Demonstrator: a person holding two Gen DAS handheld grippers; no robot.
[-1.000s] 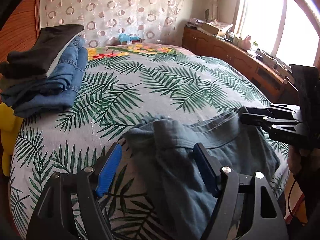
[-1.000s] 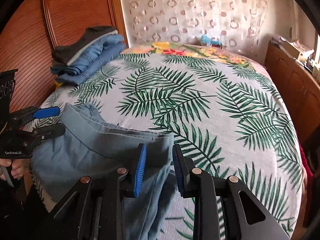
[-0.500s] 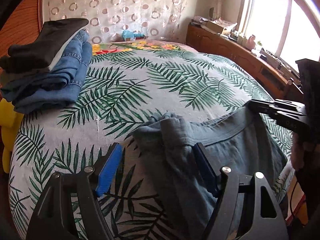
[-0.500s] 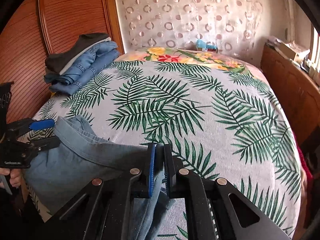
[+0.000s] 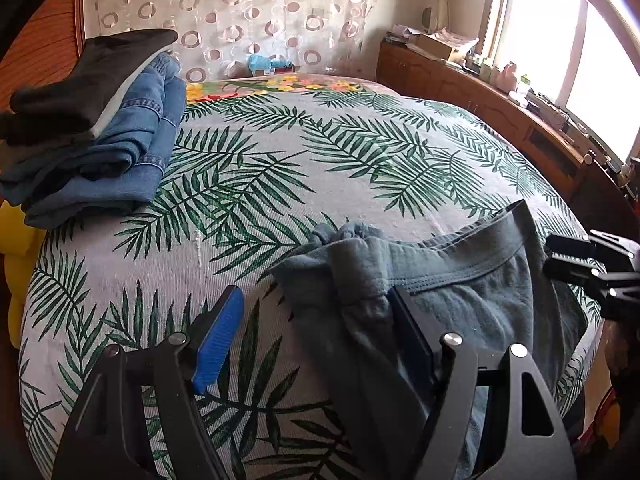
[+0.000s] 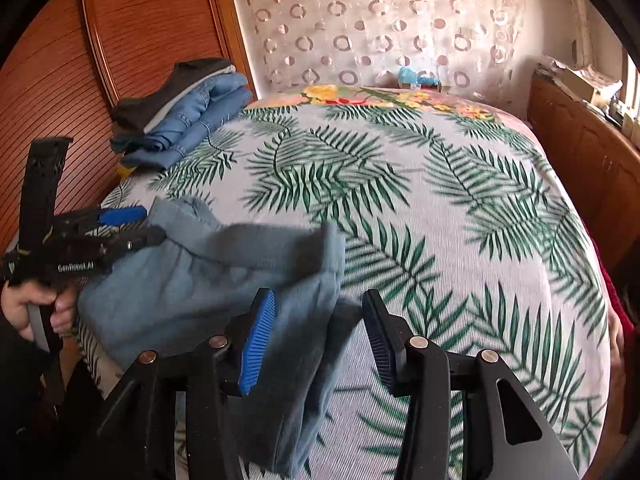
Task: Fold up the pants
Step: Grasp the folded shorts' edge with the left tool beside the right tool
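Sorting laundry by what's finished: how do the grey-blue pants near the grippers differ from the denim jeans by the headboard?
The grey-blue pants lie loosely spread and rumpled at the near edge of the bed; the denim jeans sit neatly folded in a stack at the far corner. The pants are soft, dull teal with an elastic waistband; the jeans are brighter blue denim. A dark garment tops the jeans; nothing covers the pants. Both rest on the bed.

Your bed [image 5: 280,184], spread with a palm-leaf cover, carries grey-blue pants [image 5: 460,300] at its near edge and folded clothes [image 5: 92,128] stacked by the wooden headboard [image 6: 140,40].
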